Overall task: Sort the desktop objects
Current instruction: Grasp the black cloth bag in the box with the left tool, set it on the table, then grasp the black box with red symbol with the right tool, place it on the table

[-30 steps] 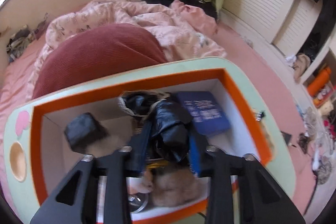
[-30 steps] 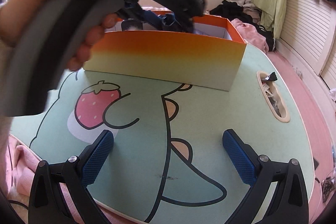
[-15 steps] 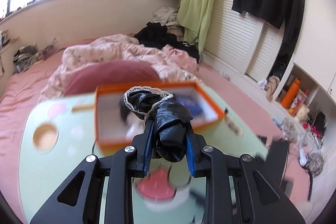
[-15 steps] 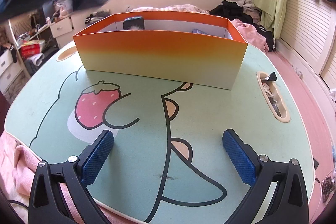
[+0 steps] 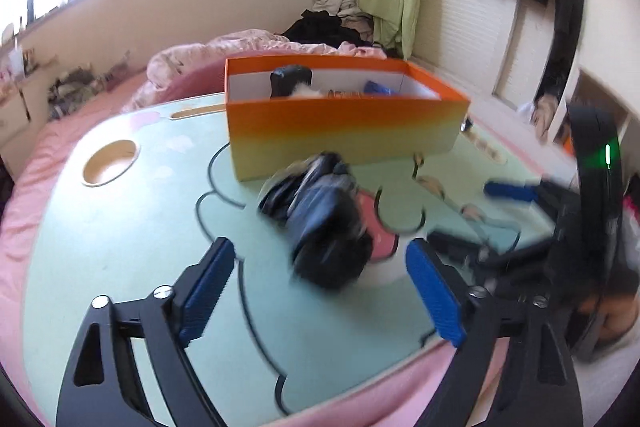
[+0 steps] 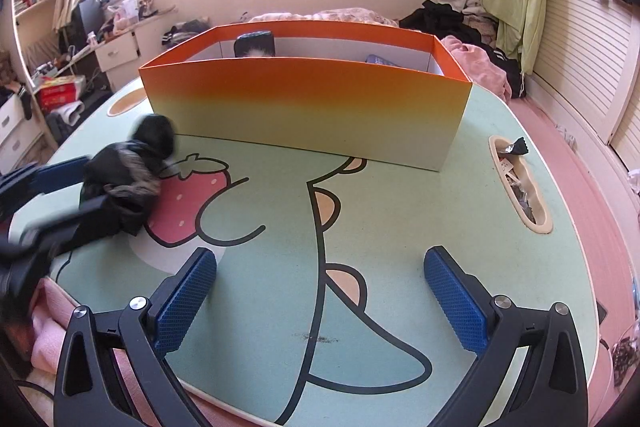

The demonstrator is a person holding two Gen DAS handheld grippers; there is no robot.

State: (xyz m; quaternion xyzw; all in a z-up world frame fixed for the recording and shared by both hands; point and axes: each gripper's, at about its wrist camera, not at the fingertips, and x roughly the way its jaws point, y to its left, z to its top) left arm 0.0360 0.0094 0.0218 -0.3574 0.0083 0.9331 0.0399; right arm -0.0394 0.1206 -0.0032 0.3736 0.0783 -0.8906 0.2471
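A black crumpled cloth bundle (image 5: pixel 324 223) lies on the pale green cartoon table (image 5: pixel 140 227), on the strawberry print in front of the orange box (image 5: pixel 344 131). My left gripper (image 5: pixel 318 247) is just behind it; its jaws are opening, and the bundle sits between the blue pads (image 5: pixel 204 291) without touching them. The right wrist view shows the same bundle (image 6: pixel 128 179) at the left with the left gripper (image 6: pixel 76 187) around it. My right gripper (image 6: pixel 320 263) hovers open and empty over the table's near edge. The orange box (image 6: pixel 304 107) holds a black item (image 6: pixel 254 43) and a blue item (image 6: pixel 380 60).
A round cup recess (image 5: pixel 110 163) is at the table's far left. A slot with wrappers (image 6: pixel 516 183) is along its right side. Pink bedding (image 5: pixel 240 43) lies behind the box. A pink blanket (image 6: pixel 48 311) hangs under the near edge.
My left gripper drew back from over the box carrying the black bundle, came down toward the table and let go; the bundle now rests on the table. My right gripper has not moved.
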